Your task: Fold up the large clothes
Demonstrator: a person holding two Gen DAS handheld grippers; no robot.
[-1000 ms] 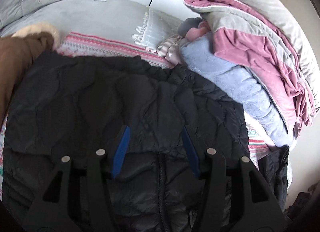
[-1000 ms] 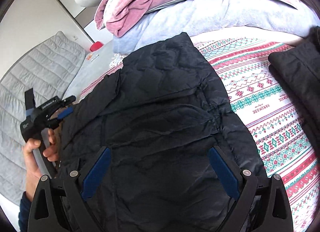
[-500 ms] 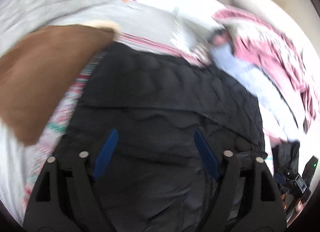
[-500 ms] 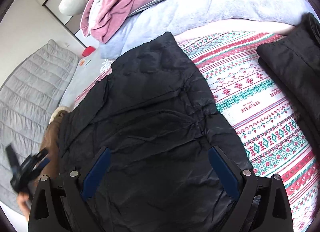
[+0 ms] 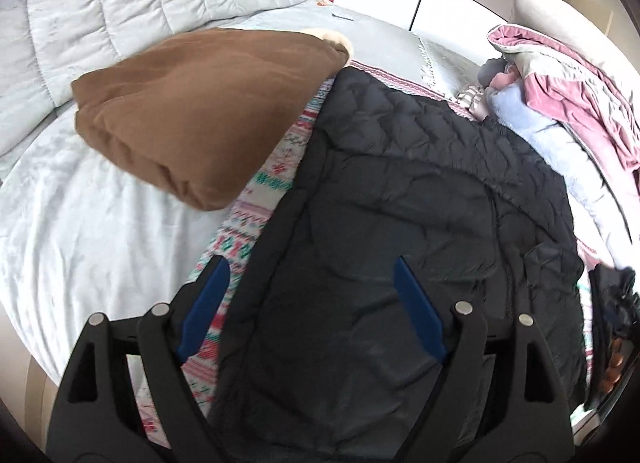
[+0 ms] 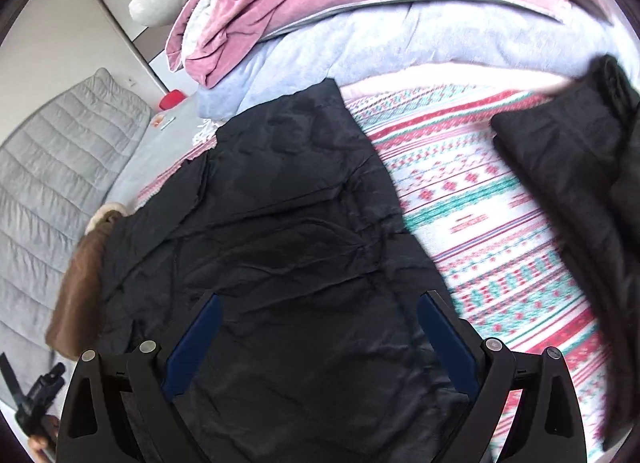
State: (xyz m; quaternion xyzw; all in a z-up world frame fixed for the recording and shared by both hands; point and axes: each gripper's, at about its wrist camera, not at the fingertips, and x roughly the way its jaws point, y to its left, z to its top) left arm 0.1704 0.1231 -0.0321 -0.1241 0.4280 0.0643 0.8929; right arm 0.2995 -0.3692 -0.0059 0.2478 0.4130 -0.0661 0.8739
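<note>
Across the patterned red, green and white bedspread [image 6: 500, 199] lies the black quilted puffer jacket [image 5: 400, 203], partly folded, its near hem under both claws. Left claw [image 5: 308, 303] has just been spreading and now stands wide with nothing pinched, its one finger over the bedspread at the jacket's edge. Right claw [image 6: 320, 327] hangs spread above the fabric, holding nothing. Slippery padded fabric may spring apart once released, undoing the fold. A bite taken here could catch only the top layer, or snag the folded brown fleece garment [image 5: 200, 111] just beside.
</note>
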